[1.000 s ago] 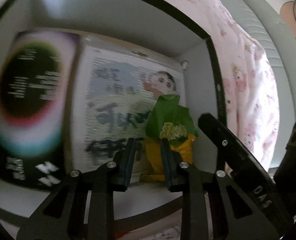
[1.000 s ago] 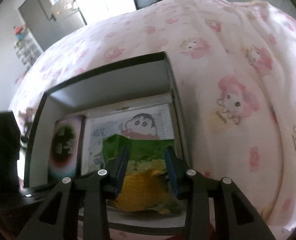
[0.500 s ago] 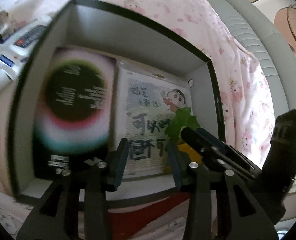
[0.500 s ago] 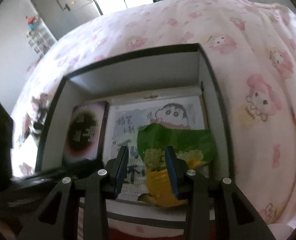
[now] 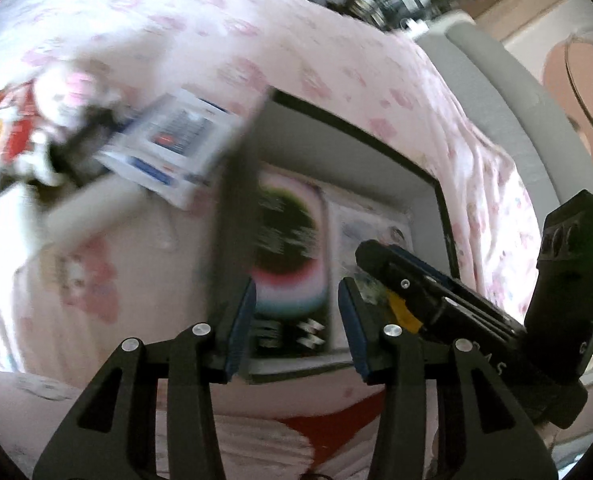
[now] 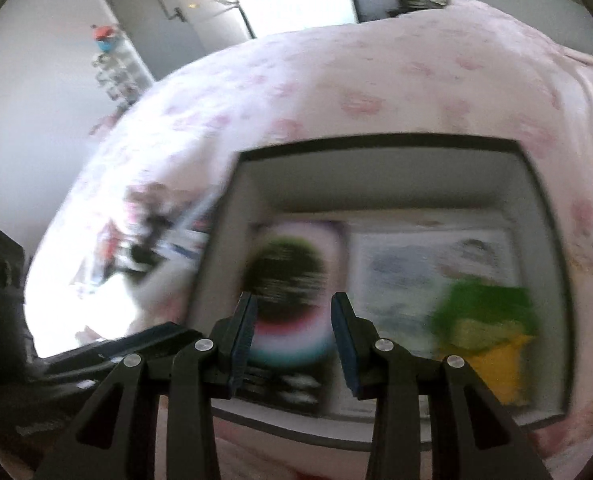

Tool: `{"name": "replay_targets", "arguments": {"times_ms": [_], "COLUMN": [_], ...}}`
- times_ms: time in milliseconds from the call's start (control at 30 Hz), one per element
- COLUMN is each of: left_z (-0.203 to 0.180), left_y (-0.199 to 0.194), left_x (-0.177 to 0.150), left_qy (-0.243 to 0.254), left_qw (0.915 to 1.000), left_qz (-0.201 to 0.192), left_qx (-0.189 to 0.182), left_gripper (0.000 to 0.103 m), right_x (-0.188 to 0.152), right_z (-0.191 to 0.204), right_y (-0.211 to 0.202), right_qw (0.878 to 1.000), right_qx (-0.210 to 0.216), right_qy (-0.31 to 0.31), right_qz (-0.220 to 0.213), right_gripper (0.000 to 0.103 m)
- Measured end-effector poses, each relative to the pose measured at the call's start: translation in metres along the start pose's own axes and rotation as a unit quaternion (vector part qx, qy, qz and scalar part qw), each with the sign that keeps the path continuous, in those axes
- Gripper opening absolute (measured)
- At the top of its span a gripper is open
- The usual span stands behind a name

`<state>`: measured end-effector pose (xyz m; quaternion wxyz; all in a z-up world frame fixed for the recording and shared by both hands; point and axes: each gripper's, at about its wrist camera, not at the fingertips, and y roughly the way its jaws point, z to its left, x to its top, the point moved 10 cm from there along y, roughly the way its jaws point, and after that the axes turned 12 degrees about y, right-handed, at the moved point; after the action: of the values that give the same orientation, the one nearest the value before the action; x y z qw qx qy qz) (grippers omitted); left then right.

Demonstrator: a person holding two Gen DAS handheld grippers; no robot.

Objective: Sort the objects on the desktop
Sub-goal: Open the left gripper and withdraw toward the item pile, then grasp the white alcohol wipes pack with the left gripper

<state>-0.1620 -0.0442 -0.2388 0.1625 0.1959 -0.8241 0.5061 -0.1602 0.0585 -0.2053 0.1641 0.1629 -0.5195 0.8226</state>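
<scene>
An open box with a black rim [image 5: 356, 133] [image 6: 376, 141] sits on a pink bedspread. Flat on its floor lie a dark book with a coloured ring [image 5: 284, 248] [image 6: 288, 280] and a cartoon picture book [image 5: 370, 226] [image 6: 420, 264]. A green and yellow snack bag [image 6: 492, 332] rests in the box's front right corner. In the left wrist view only a yellow scrap of the bag [image 5: 406, 314] shows behind my right gripper [image 5: 436, 292]. My left gripper [image 5: 296, 328] hangs over the box's near left edge, its jaws opening with nothing between them. My right gripper [image 6: 294, 340] stands open and empty above the dark book.
Left of the box, on the bedspread, lie a white and blue carton [image 5: 176, 148], a plush toy [image 5: 56, 128] and a pale tube [image 5: 88, 208], all blurred. A red cloth [image 5: 336, 424] shows near the front edge. A grey headboard [image 5: 508, 92] runs along the right.
Both grippers have drawn back from inside the box and swung left. The snack bag stays behind in the box's right corner. The left jaws have widened.
</scene>
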Motion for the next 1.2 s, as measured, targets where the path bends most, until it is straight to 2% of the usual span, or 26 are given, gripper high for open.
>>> {"name": "replay_targets", "arguments": {"times_ms": [167,267,333,400,533,667,700,733,767,800,900,1067,1200], "left_z": [0.067,0.108,0.127,0.140,0.155,0.167,0.169,0.169,0.169,0.169,0.161,0.150,0.150], "left_y": [-0.016,-0.006,0.005,0.018,0.034,0.055,0.060,0.065,0.069,0.068,0.050,-0.002,-0.035], "left_x": [0.011,0.018,0.021,0.026,0.039,0.049,0.050,0.050,0.048,0.045,0.042,0.024,-0.013], "left_qy": [-0.058,-0.109,-0.142,-0.169,-0.182,-0.203,-0.207,-0.212,-0.217,-0.220,-0.208,-0.188,-0.214], "left_qw": [0.9979,0.9934,0.9895,0.9855,0.9830,0.9789,0.9781,0.9771,0.9761,0.9755,0.9779,0.9811,0.9753], "left_qz": [-0.025,-0.023,-0.018,-0.010,-0.001,0.003,0.004,0.004,0.009,0.008,-0.014,-0.045,-0.048], "left_qx": [0.019,0.025,0.014,0.003,0.025,0.026,0.021,0.010,0.001,-0.003,-0.011,0.002,0.025], "left_gripper": [0.044,0.044,0.044,0.044,0.044,0.044,0.042,0.032,0.016,0.013,0.005,0.004,0.004], "right_x": [-0.003,-0.004,0.001,0.004,0.009,0.006,0.005,0.004,0.005,0.006,0.005,-0.011,-0.031], "right_z": [0.053,0.072,0.079,0.084,0.091,0.099,0.099,0.099,0.098,0.098,0.097,0.098,0.109], "right_y": [0.032,0.054,0.060,0.067,0.082,0.102,0.106,0.108,0.108,0.107,0.106,0.099,0.091], "right_qw": [0.999,0.998,0.999,0.999,0.998,0.997,0.997,0.997,0.998,0.998,0.998,0.997,0.996], "right_qx": [0.036,0.030,0.012,0.008,0.004,0.011,0.009,0.005,0.001,-0.001,-0.001,0.000,0.017], "right_qy": [0.008,-0.002,-0.020,-0.026,-0.032,-0.026,-0.027,-0.028,-0.030,-0.029,-0.020,-0.015,-0.016], "right_qz": [0.033,0.048,0.030,0.039,0.045,0.068,0.071,0.071,0.064,0.060,0.063,0.075,0.085], "right_gripper": [0.034,0.035,0.036,0.036,0.036,0.036,0.036,0.036,0.036,0.036,0.036,0.036,0.036]}}
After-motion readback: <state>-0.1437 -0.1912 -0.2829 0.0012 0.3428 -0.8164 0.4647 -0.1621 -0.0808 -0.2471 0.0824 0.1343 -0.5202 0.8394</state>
